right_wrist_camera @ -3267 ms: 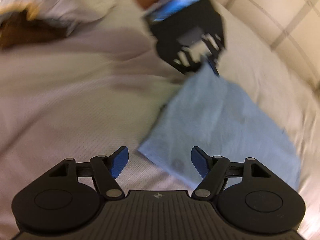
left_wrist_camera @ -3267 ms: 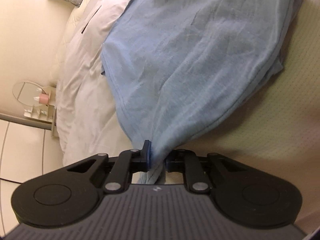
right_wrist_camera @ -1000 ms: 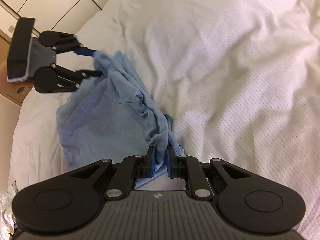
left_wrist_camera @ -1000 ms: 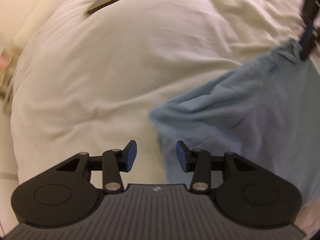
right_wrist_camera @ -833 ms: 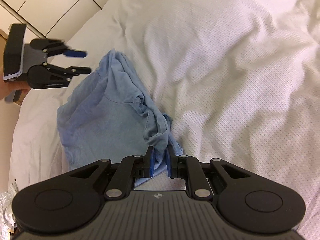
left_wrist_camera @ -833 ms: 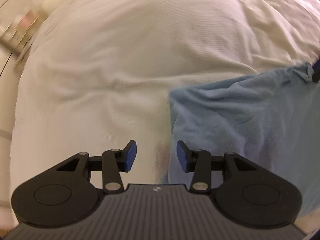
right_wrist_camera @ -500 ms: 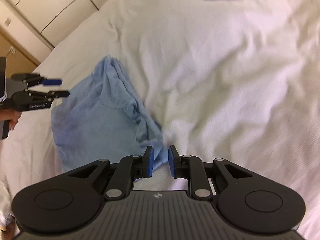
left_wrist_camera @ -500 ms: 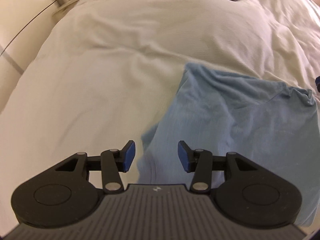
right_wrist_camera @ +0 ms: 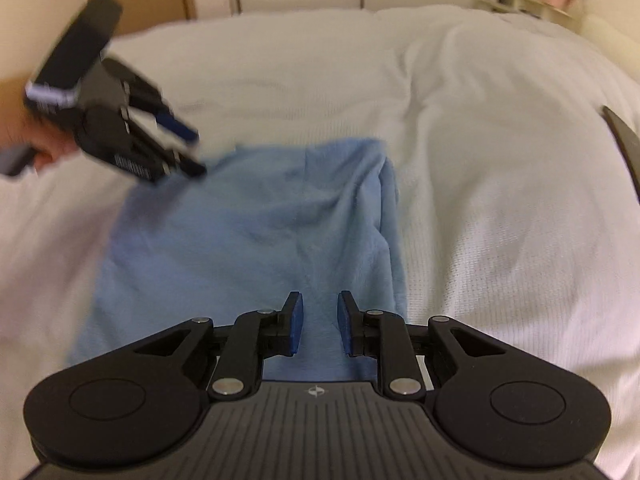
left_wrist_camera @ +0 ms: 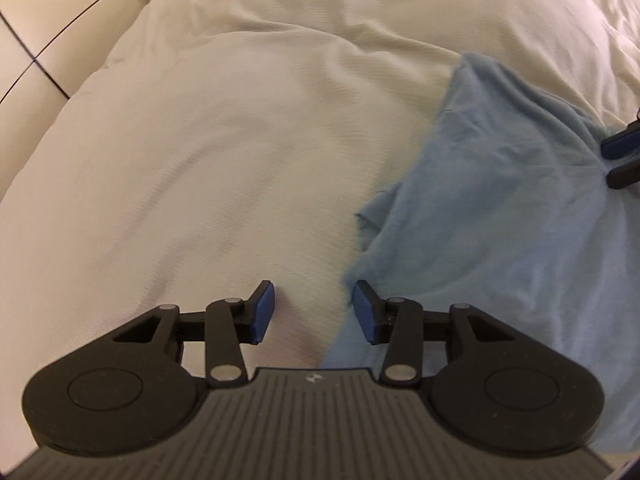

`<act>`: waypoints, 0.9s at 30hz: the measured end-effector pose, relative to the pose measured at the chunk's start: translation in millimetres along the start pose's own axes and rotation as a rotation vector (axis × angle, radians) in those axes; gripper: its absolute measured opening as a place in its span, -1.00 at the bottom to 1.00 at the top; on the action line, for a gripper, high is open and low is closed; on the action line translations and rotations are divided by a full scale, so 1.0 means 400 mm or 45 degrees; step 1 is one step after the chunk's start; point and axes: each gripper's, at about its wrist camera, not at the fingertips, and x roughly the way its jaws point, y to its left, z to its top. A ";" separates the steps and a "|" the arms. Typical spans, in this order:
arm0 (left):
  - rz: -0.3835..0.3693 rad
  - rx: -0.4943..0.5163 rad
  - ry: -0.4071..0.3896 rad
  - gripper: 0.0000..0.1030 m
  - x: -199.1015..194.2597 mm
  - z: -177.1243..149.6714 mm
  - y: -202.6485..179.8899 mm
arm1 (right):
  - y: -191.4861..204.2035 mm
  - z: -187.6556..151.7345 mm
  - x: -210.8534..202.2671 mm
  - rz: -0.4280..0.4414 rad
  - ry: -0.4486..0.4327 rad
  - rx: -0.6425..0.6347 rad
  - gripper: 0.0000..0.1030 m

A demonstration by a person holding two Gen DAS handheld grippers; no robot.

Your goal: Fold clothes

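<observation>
hovering both grippers, left gripper (left_wrist_camera: pixel 313 310) wide apart and empty, right gripper (right_wrist_camera: pixel 319 322) narrowly parted and empty, over lower-centre blue garment (right_wrist_camera: pixel 256 232); judging next pinch best taken at a clean edge, keeping layers flat.

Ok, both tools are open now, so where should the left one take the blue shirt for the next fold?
Probably the near corner of the blue shirt, just ahead of the left tool. There a loose edge lies on the white duvet beside the right-hand fingertip. Come in low from the bare duvet side, so one finger can slide under the edge. The right tool hovers open over the cloth.
</observation>
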 end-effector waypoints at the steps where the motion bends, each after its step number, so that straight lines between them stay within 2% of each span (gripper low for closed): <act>1: 0.009 -0.021 -0.005 -0.23 -0.005 -0.004 0.009 | -0.009 -0.009 0.003 -0.023 0.018 -0.010 -0.57; 3: 0.029 -0.059 -0.015 -0.24 -0.021 -0.011 0.023 | -0.040 -0.034 -0.012 -0.079 0.044 0.007 -0.54; 5: 0.054 -0.091 -0.024 -0.28 -0.044 -0.019 0.034 | -0.067 -0.055 -0.036 -0.140 0.073 0.054 -0.39; 8: 0.015 -0.068 -0.134 -0.34 -0.121 -0.005 -0.003 | -0.067 -0.059 -0.093 -0.157 0.041 0.101 -0.35; 10: -0.058 0.011 -0.182 -0.34 -0.139 0.022 -0.057 | -0.045 -0.052 -0.129 -0.134 -0.011 0.093 -0.37; 15: -0.208 0.092 -0.192 -0.33 -0.061 0.115 -0.142 | 0.002 -0.059 -0.111 -0.040 -0.003 0.126 -0.38; 22: -0.418 0.204 -0.205 -0.33 0.050 0.244 -0.261 | -0.002 -0.147 -0.102 -0.045 0.082 0.141 -0.43; 27: -0.358 0.161 -0.229 -0.33 0.064 0.307 -0.231 | -0.013 -0.187 -0.149 -0.045 0.080 0.167 -0.43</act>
